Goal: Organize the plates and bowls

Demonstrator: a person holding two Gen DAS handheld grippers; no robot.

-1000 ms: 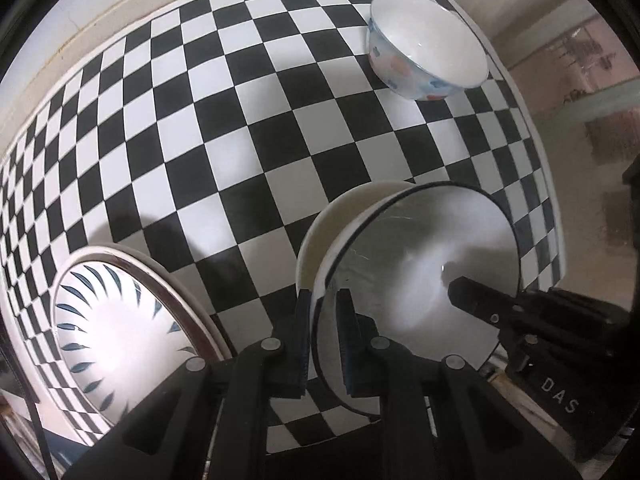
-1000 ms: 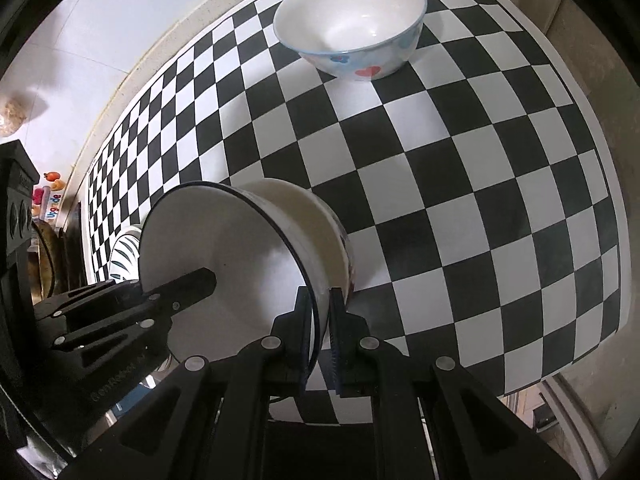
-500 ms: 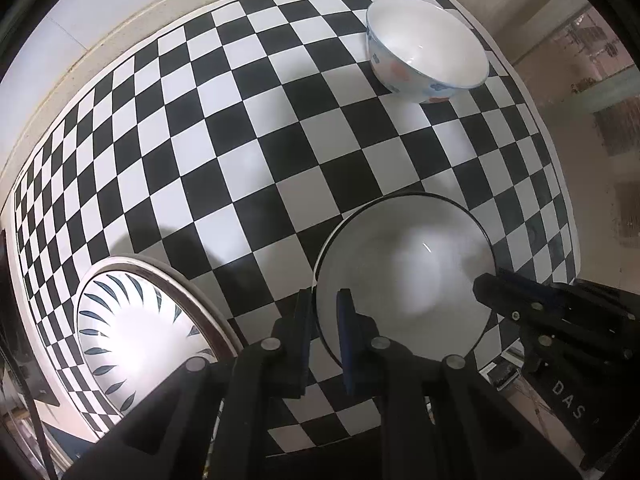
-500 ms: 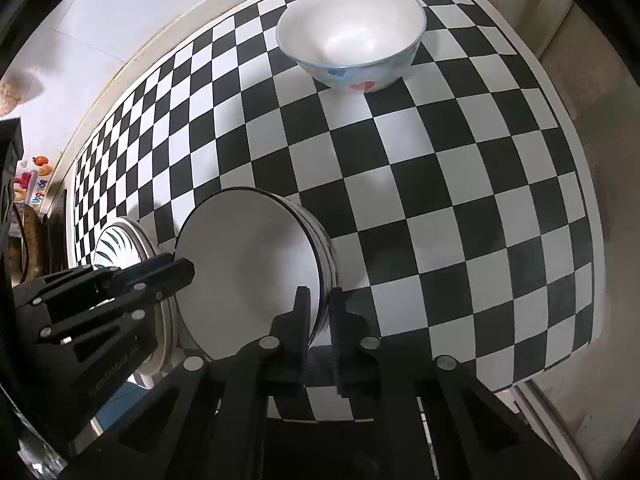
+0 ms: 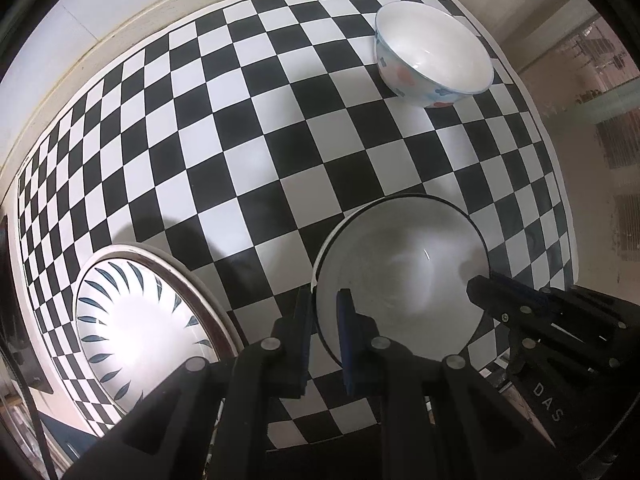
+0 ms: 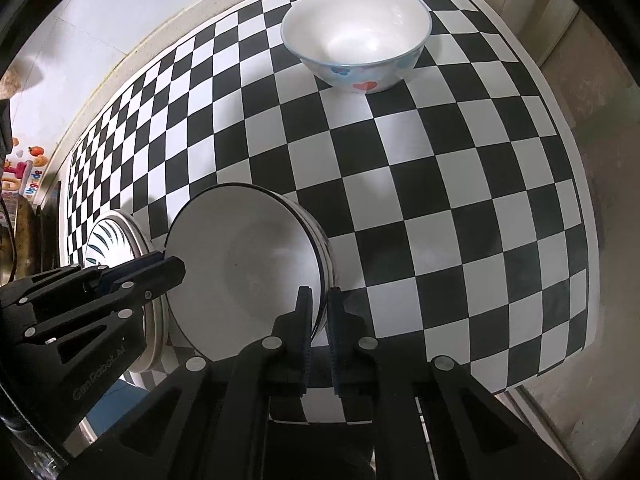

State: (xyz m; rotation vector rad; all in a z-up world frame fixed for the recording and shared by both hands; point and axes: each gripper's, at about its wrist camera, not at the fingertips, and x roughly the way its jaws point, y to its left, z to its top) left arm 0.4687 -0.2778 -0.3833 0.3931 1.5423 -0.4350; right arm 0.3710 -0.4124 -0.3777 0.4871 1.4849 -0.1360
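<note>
White bowl [image 5: 400,280] with a thin dark rim, glossy inside, nested on another bowl [image 6: 330,256]. My left claw [image 5: 323,330] pinches its near rim, my right claw [image 6: 318,320] the opposite rim. A second ago it was tilted; now level on the checkered mat [image 5: 248,152].

A home kitchen or dining corner: crockery, including a heart-patterned bowl [image 6: 356,40] and a leaf-patterned plate [image 5: 136,336], sits on a black-and-white checked tablecloth [image 5: 248,152] against a pale wall [image 6: 120,12], with colourful toy-like items [image 6: 24,168] at the edge.
</note>
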